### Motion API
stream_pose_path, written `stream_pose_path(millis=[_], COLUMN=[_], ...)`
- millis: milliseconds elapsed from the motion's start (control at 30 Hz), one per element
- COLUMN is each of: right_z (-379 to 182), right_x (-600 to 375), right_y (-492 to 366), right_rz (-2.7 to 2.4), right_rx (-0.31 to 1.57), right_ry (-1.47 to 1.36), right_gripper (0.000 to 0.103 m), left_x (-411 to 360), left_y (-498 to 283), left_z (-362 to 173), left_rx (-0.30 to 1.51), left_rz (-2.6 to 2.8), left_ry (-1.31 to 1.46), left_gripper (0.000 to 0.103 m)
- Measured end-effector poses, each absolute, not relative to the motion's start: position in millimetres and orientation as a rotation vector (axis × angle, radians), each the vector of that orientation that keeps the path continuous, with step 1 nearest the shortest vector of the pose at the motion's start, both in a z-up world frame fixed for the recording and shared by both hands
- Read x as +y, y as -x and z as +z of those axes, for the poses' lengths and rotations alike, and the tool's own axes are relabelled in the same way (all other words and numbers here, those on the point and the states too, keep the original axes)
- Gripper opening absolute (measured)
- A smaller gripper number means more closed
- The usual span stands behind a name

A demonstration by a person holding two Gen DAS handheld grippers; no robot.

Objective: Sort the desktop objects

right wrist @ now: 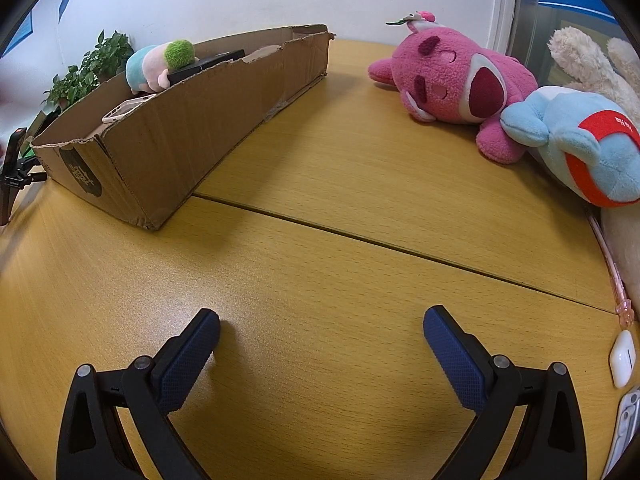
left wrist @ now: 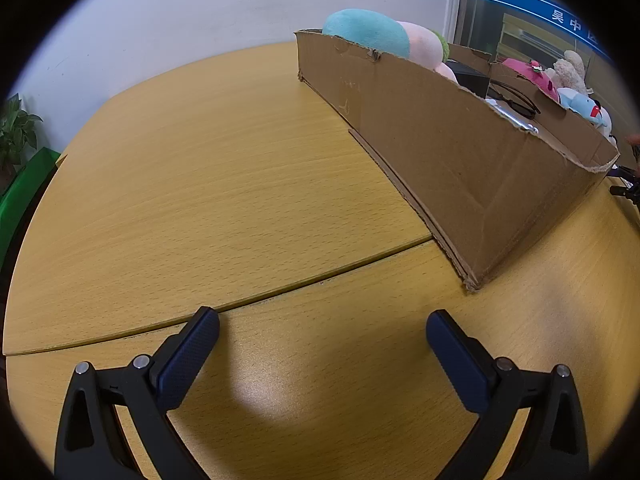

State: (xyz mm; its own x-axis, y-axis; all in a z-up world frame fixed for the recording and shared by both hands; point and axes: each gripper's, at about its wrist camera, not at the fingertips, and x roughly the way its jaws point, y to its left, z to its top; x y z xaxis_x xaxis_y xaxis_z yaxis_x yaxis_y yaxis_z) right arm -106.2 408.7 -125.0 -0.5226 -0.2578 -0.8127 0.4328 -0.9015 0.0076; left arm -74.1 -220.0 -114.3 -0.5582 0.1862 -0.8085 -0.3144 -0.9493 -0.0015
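Observation:
A long cardboard box (left wrist: 460, 168) lies on the wooden table (left wrist: 220, 184), right of my left gripper (left wrist: 322, 326), which hangs open over bare wood. A teal and pink plush (left wrist: 376, 36), black glasses (left wrist: 516, 102) and a dark case sit in the box. In the right wrist view the same box (right wrist: 192, 120) is at the left, holding the plush (right wrist: 160, 66) and a phone case (right wrist: 128, 109). My right gripper (right wrist: 322, 324) is open and empty. A pink plush bear (right wrist: 456, 84) and a light blue plush (right wrist: 588, 144) lie at the far right.
A cream plush (right wrist: 588, 60) lies behind the blue one. A white earbud case (right wrist: 623, 358) and a pink pen (right wrist: 612, 268) rest at the table's right edge. A potted plant (right wrist: 88, 68) stands behind the box; a small black tripod (right wrist: 14, 172) stands at its left end.

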Motion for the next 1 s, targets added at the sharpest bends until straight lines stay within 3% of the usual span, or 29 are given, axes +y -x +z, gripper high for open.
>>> stream_pose_path(millis=[1000], right_z=[-125.2], right_x=[411.5], right_y=[106.4], right_rz=[-2.416], right_rx=[0.275], right_ry=[-1.245], right_gripper=[0.103], left_x=[-212.7], left_y=[73.8], left_z=[-116.0], left_rx=[0.195], left_rz=[2.556], left_ry=[1.303], left_gripper=[0.103])
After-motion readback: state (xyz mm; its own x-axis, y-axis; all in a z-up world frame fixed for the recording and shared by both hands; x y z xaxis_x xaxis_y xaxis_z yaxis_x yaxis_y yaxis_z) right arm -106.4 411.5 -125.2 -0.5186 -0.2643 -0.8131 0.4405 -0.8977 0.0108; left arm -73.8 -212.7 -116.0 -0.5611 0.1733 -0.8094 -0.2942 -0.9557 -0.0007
